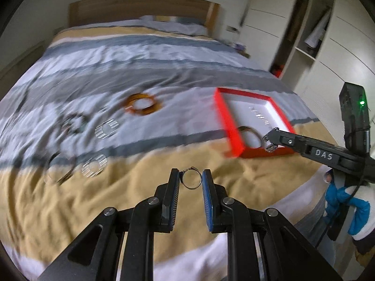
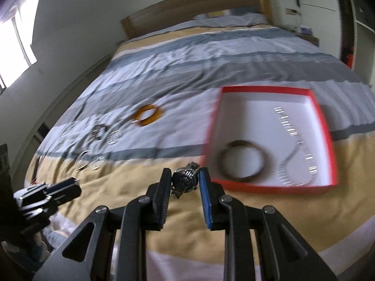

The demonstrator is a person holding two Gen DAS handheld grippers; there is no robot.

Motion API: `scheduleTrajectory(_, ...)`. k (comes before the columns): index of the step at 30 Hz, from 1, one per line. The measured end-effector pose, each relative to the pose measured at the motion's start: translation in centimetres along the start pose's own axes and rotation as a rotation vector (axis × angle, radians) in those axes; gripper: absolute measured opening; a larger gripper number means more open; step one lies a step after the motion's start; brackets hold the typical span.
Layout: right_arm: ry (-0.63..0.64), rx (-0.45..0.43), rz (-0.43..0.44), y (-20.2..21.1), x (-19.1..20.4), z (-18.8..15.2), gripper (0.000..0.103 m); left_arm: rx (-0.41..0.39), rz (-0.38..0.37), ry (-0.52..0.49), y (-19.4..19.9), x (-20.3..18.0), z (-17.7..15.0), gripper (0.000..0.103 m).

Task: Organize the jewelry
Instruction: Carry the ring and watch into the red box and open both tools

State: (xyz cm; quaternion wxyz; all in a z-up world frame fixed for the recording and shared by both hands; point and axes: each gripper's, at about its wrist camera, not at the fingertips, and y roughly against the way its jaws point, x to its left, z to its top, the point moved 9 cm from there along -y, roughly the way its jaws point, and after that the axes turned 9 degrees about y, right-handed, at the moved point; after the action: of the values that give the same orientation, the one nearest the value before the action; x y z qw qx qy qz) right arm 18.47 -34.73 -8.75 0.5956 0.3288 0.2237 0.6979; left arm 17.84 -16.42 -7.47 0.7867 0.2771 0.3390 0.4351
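In the left wrist view my left gripper (image 1: 191, 178) is shut on a thin silver ring (image 1: 192, 180), which stands upright between the pads above the tan stripe of the bedspread. My right gripper (image 2: 185, 178) is shut on a silver metal watch (image 2: 186, 180) with a link band. It hovers by the near left corner of the red box (image 2: 269, 189). The box's white inside holds a brown bangle (image 2: 243, 159) and a sparkling chain (image 2: 293, 135). The left wrist view shows the right gripper (image 1: 269, 141) over the box's near edge (image 1: 234, 128).
On the striped bed (image 1: 140, 210), left of the box, lie an amber bangle (image 1: 143, 104), a dark bead bracelet (image 1: 75, 121), two crystal bracelets (image 1: 106, 128) (image 1: 93, 168) and a thin bangle (image 1: 61, 173). A white wardrobe (image 1: 304, 35) stands at the right, and a wooden headboard (image 1: 140, 7) stands behind.
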Motion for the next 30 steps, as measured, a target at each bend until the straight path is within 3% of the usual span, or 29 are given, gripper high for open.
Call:
scheduleTrajectory(8, -0.020, 0.038, -0.090, -1.1, -9.0, 0.4, 0.023, 0.056, -0.099, -0.084, -7.9, -8.5, 3.7, 0.019)
scheduleTrajectory(14, -0.032, 0.069, -0.106, -3.2, -13.3, 0.3, 0.023, 0.083, -0.103, -0.116, -13.7, -12.0, 6.0, 0.019)
scheduleTrajectory(22, 0.002, 0.121, -0.089, -5.9, -14.8, -0.6, 0.023, 0.124, -0.027, -0.121, -20.4, -12.7, 7.4, 0.019)
scheduleTrajectory(30, 0.082, 0.132, -0.115, -6.5, -13.9, -1.3, 0.024, 0.125, 0.046, -0.122, -22.3, -11.3, 6.6, 0.021)
